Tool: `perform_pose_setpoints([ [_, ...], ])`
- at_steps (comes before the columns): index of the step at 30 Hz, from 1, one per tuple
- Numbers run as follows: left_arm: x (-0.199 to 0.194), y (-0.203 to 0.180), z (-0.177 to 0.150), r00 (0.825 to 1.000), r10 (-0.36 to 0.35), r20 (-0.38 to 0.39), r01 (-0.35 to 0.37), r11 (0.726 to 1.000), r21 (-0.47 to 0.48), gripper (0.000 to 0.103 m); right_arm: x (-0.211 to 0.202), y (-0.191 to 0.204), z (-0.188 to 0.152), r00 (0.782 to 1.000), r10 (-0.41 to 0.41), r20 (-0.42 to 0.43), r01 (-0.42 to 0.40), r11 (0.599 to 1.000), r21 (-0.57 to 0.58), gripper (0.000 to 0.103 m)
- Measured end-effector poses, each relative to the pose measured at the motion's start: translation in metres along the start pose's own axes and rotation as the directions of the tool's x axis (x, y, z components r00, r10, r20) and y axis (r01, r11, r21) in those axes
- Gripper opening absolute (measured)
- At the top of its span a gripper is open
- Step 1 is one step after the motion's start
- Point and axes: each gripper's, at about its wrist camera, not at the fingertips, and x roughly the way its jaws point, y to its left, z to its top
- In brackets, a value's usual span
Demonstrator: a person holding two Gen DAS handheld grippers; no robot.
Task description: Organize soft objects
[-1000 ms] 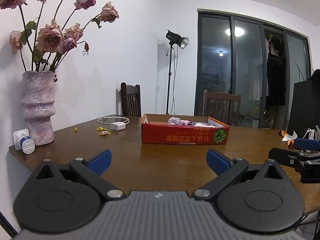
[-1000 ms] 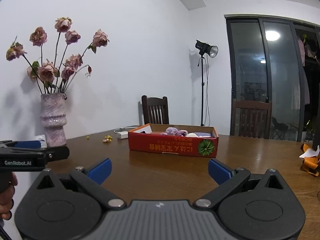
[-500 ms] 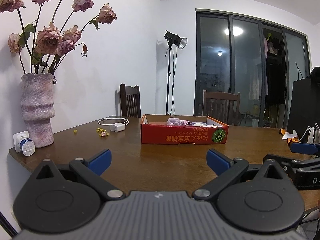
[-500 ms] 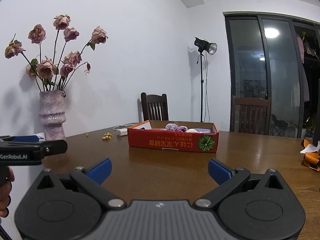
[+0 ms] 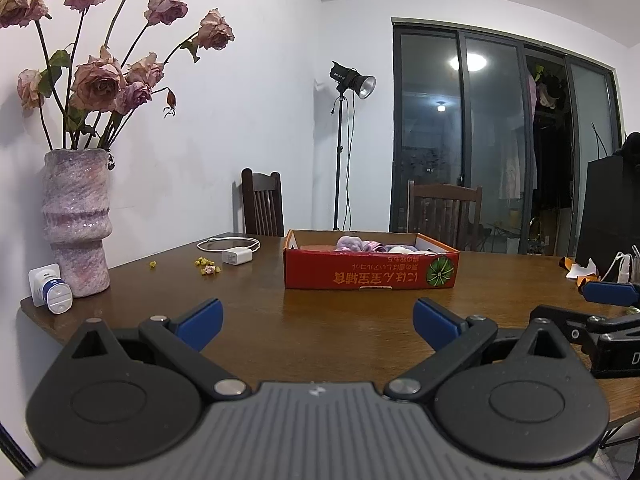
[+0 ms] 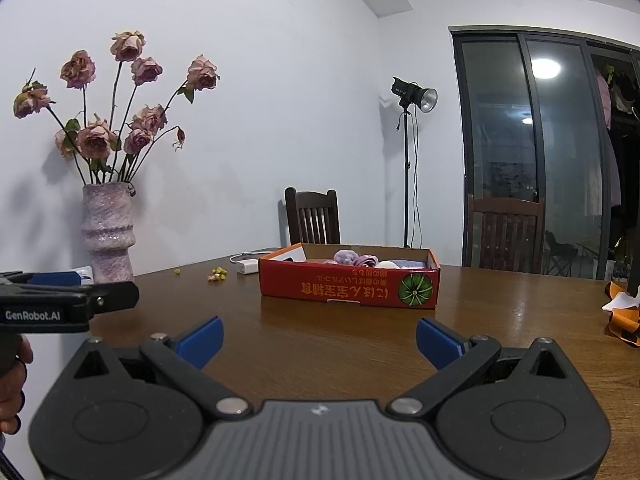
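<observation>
A low red cardboard box (image 5: 370, 270) stands on the brown wooden table (image 5: 340, 320); it also shows in the right wrist view (image 6: 348, 286). Soft purple and white rolled items (image 5: 360, 245) lie inside it, partly hidden by the box wall, also in the right wrist view (image 6: 356, 259). My left gripper (image 5: 318, 322) is open and empty, held above the table's near edge, well short of the box. My right gripper (image 6: 320, 340) is open and empty, also well short of the box. Each gripper appears at the edge of the other's view.
A pink vase of dried roses (image 5: 76, 220) stands at the table's left edge, with a small white and blue device (image 5: 54, 294) beside it. A white charger with cable (image 5: 236, 256) and yellow bits (image 5: 206, 268) lie left of the box. Orange and white scraps (image 6: 622, 312) lie far right. Two chairs stand behind.
Both grippers have shifted slightly, with the box a little lower in the views. Both stay open and empty. Nothing on the table has moved.
</observation>
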Motion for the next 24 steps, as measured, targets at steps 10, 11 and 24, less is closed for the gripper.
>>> perform_pose_setpoints([
  [10,0.0,-0.0001,-0.0001,1.0,-0.001,0.001,0.001,1.0,0.001,0.103,-0.0018,-0.0011,0.0024,1.0,-0.003,0.008,0.003,1.0,0.005,0.103],
  [11,-0.0005,-0.0004,-0.0003,1.0,-0.001,0.001,0.001,1.0,0.001,0.103,-0.0018,-0.0013,0.0024,1.0,-0.003,0.008,0.003,1.0,0.006,0.103],
  [24,-0.0003,-0.0009,-0.0005,1.0,-0.006,0.0,0.006,1.0,0.006,0.103,-0.0006,-0.0039,-0.0013,1.0,-0.008,0.001,0.008,1.0,0.014,0.103],
])
